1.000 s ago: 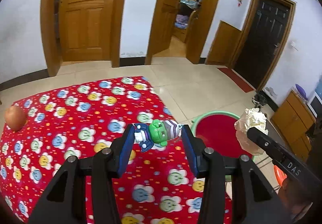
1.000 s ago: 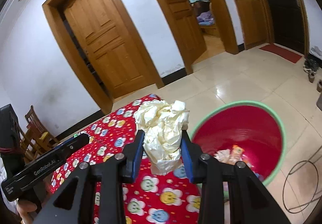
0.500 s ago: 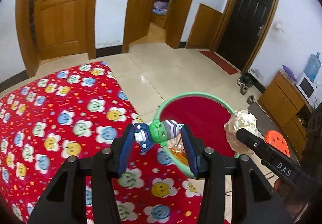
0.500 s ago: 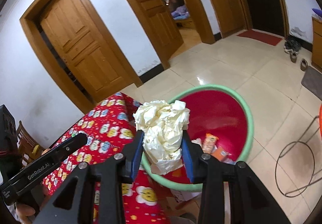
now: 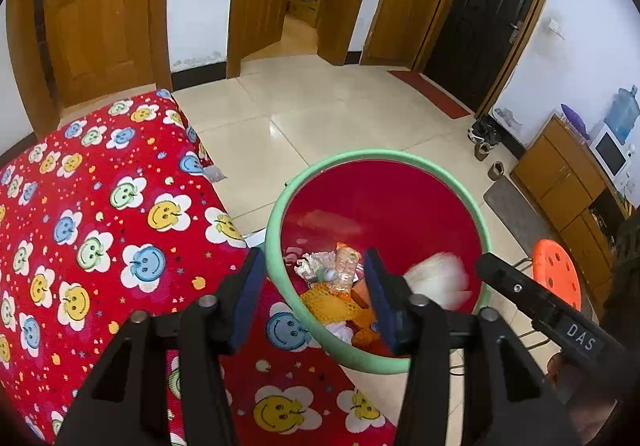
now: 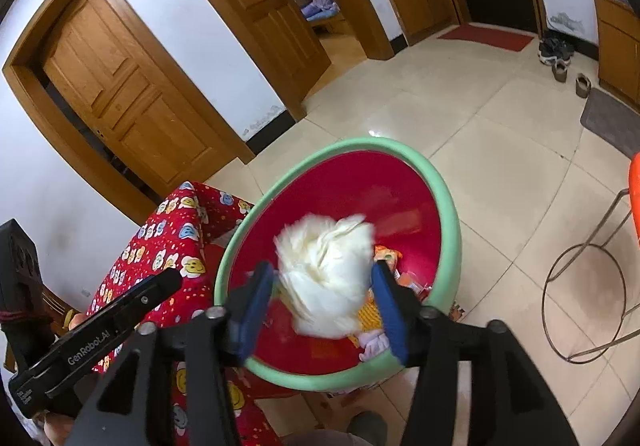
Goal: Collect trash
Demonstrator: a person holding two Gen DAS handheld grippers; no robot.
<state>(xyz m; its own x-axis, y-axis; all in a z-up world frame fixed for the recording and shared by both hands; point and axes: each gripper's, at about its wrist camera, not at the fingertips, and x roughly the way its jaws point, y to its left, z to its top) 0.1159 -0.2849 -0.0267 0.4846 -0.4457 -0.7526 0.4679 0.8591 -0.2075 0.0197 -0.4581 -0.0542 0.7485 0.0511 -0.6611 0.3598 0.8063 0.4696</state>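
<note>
Both grippers' jaws have just been opening: the left gripper [image 5: 312, 294] is standing apart and empty, while the paper wad [image 6: 326, 278] is dropping blurred between the right gripper [image 6: 320, 300]'s parted jaws, above the bin [image 6: 448, 205]; snagging a pad could be flinging it over the rim beyond.

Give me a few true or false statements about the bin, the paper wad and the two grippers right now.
1. The left gripper holds a toy figure. False: nothing is between its jaws, which have just been opening.
2. The bin has a green rim and a red inside. True.
3. The paper wad lies on the tablecloth. False: it is blurred between the right gripper's jaws, over the bin; those jaws have just been opening.
4. The bin is empty. False: wrappers and other trash lie in it.
5. An orange stool stands beyond the bin. True.
</note>
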